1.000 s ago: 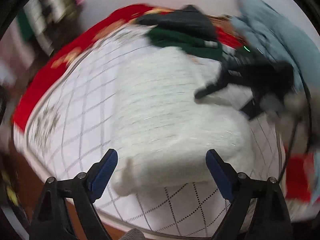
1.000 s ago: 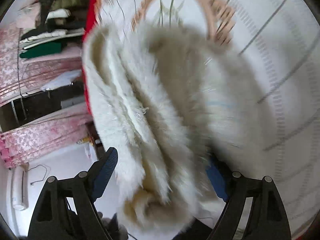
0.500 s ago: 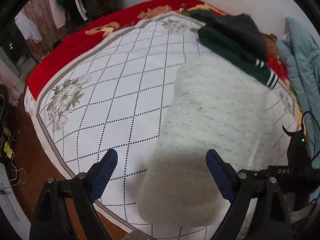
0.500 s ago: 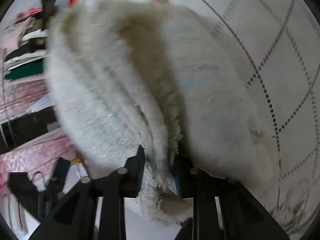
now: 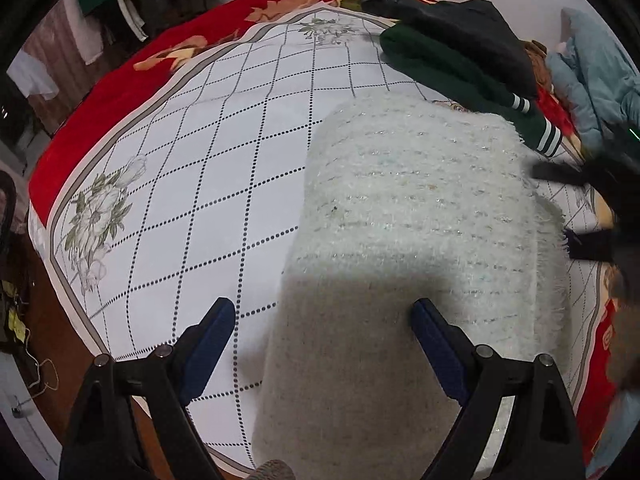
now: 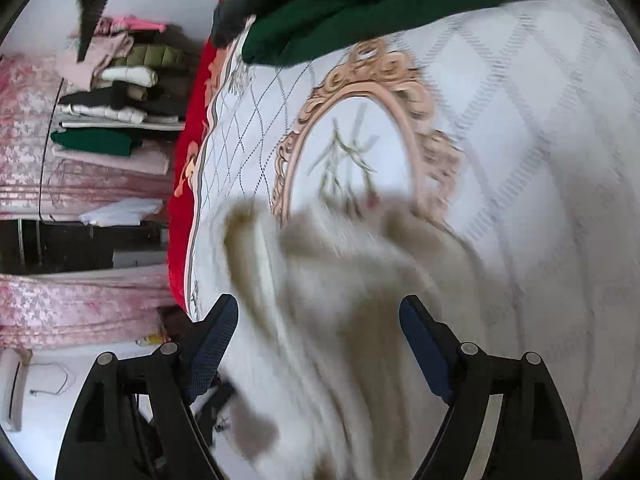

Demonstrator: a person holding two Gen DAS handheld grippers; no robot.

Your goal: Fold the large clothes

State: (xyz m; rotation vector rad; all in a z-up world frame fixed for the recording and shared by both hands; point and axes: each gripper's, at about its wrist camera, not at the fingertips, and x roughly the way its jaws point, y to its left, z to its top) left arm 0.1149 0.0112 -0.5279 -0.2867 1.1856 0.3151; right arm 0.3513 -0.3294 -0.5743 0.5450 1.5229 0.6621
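A fuzzy cream-white knitted garment (image 5: 420, 216), flecked with shiny thread, lies folded into a long band on a white bedspread with a dotted diamond grid (image 5: 208, 184), running from the bed's near edge toward its far side. Its fringed edge faces the right of the left wrist view, and its near part lies in shadow. In the right wrist view the same garment (image 6: 320, 320) shows blurred, its layered folds heaped on the spread just below an ornate peach-coloured oval frame printed on the cloth (image 6: 360, 92).

The left gripper (image 5: 320, 320) hangs above the garment's near end, its blue-padded fingers (image 5: 208, 344) spread wide, one over the bare spread and one over the knit, neither pressing on the fabric. The right gripper (image 6: 318, 324) has just been opening; its blue-padded fingers (image 6: 424, 348) stand well apart with the garment's folds lying loose between them, not pinched. That gripper also appears, dark and blurred, at the right edge of the left wrist view.

Beyond the garment, a folded dark green sweater with white-striped cuffs (image 5: 460, 68) lies on the bed, a black garment (image 5: 460, 20) piled on it. A pale blue quilted coat (image 5: 596, 76) lies farther right. A red floral blanket (image 5: 120, 92) borders the spread. Stacked folded clothes (image 6: 116, 116) fill shelves beside the bed.
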